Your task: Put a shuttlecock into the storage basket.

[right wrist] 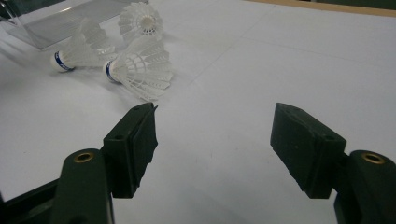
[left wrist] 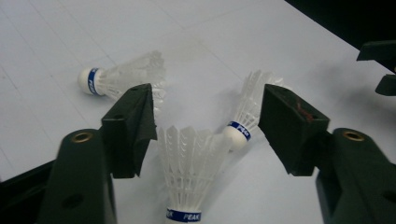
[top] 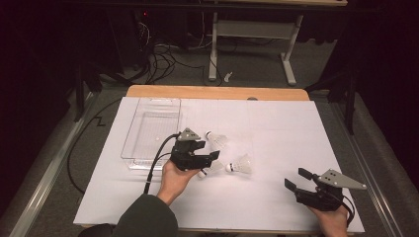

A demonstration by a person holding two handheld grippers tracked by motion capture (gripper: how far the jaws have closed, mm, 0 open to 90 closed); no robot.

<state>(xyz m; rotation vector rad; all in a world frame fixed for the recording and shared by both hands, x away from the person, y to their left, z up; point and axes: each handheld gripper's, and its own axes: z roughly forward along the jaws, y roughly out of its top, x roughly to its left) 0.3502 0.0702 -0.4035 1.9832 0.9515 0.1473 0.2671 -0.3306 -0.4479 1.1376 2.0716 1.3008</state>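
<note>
Three white feather shuttlecocks with blue-banded cork tips lie mid-table. My left gripper (top: 210, 163) is beside them, held in a hand, jaws pointing right. In the left gripper view its jaws (left wrist: 208, 100) stand wide apart, and the nearest shuttlecock (left wrist: 187, 172) (top: 207, 171) lies between them, skirt away from the camera, not squeezed. A second shuttlecock (left wrist: 250, 109) (top: 240, 165) lies just beyond, and a third (left wrist: 121, 77) (top: 217, 140) farther off to the left. My right gripper (top: 296, 178) (right wrist: 212, 116) rests near the front right corner, open, with nothing between its jaws.
A clear plastic tray (top: 150, 128) (right wrist: 70, 18) sits at the back left of the white sheet (top: 276, 133), close to the left gripper. A black cable (top: 155, 165) trails from the left gripper toward the front. The wooden table edge (top: 217, 92) runs along the back.
</note>
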